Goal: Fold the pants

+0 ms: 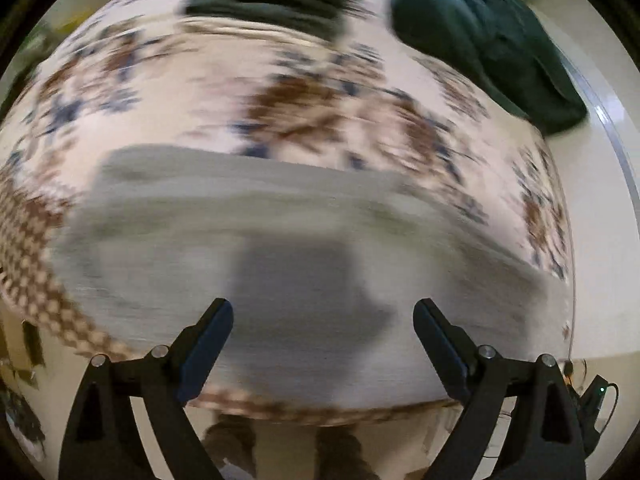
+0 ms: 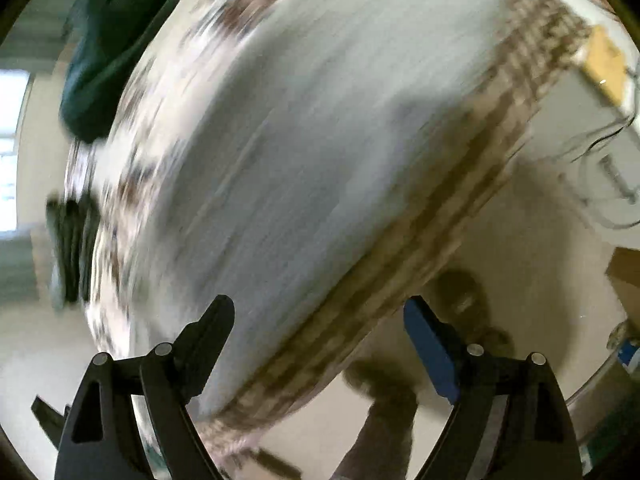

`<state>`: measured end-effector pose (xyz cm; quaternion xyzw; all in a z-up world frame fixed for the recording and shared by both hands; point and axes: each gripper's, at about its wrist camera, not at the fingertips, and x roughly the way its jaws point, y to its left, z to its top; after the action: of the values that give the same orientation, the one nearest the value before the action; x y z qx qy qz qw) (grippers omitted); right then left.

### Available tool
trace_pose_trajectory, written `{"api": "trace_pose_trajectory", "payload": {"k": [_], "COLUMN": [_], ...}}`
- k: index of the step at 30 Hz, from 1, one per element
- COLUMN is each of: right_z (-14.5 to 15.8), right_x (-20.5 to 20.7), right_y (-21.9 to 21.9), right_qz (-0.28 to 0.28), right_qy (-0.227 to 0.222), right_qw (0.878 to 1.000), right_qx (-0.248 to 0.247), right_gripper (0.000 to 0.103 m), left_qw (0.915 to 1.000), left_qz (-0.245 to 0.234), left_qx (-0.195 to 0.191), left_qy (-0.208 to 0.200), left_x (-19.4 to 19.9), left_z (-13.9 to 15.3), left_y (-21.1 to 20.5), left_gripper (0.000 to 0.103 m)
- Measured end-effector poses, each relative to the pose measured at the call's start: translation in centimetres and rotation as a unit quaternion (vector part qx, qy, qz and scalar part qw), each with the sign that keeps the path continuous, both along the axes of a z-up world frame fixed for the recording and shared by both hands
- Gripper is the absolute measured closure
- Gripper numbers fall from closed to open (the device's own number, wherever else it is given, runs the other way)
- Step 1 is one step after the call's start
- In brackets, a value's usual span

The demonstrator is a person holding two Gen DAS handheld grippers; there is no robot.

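Note:
Light grey pants (image 1: 280,216) lie spread flat on a table covered with a flowered cloth (image 1: 200,92); both views are smeared by motion. My left gripper (image 1: 324,308) hangs open above the near part of the pants, with nothing between its fingers. In the right wrist view the same pants (image 2: 320,120) run diagonally across the table. My right gripper (image 2: 319,302) is open and empty over the pants' near end and the cloth's checkered border (image 2: 460,220).
A dark green garment (image 1: 480,40) lies crumpled at the far right table edge, also visible as the green garment (image 2: 104,40). A stack of folded dark clothes (image 1: 268,0) sits at the far side. A person's legs (image 2: 384,400) stand on the pale floor beside the table.

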<state>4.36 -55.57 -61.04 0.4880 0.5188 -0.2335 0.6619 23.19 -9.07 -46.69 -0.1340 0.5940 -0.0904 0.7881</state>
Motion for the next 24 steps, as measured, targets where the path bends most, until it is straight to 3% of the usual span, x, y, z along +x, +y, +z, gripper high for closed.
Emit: {"api": "trace_pose_trajectory", "payload": {"k": [7, 13, 17, 19, 22, 24], "right_z": [-1.4, -5.6, -9.5, -10.0, -9.5, -9.6], "right_x": [-5.9, -4.5, -1.4, -0.5, 0.3, 1.1], "right_y": [-18.6, -25.6, -26.5, -26.6, -26.0, -26.0], "right_qz": [-0.097, -0.11, -0.086, -0.083, -0.085, -0.08], "right_qy": [-0.044, -0.139, -0.16, -0.172, -0.219, -0.249], "right_qw": [0.994, 0.984, 0.982, 0.981, 0.971, 0.963], "right_qx": [-0.017, 0.018, 0.051, 0.046, 0.051, 0.07], "right_gripper": [0.014, 0.014, 0.014, 0.015, 0.02, 0.02], "left_qw": [0.995, 0.9789, 0.9742, 0.9733, 0.9748, 0.9756], "left_qz": [-0.092, -0.172, -0.189, -0.194, -0.19, -0.186], "left_qx": [-0.007, -0.008, 0.032, 0.04, 0.012, 0.003], "left_qy": [0.039, 0.11, 0.12, 0.116, 0.117, 0.117], "left_x": [-0.5, -1.4, -1.3, -1.1, -0.7, -0.5], "left_z": [-2.5, -8.1, -12.0, -13.1, -13.9, -14.2], "left_y": [-19.5, -31.9, -34.9, -35.1, -34.6, -34.3], "left_gripper": [0.011, 0.011, 0.011, 0.009, 0.0, 0.0]}}
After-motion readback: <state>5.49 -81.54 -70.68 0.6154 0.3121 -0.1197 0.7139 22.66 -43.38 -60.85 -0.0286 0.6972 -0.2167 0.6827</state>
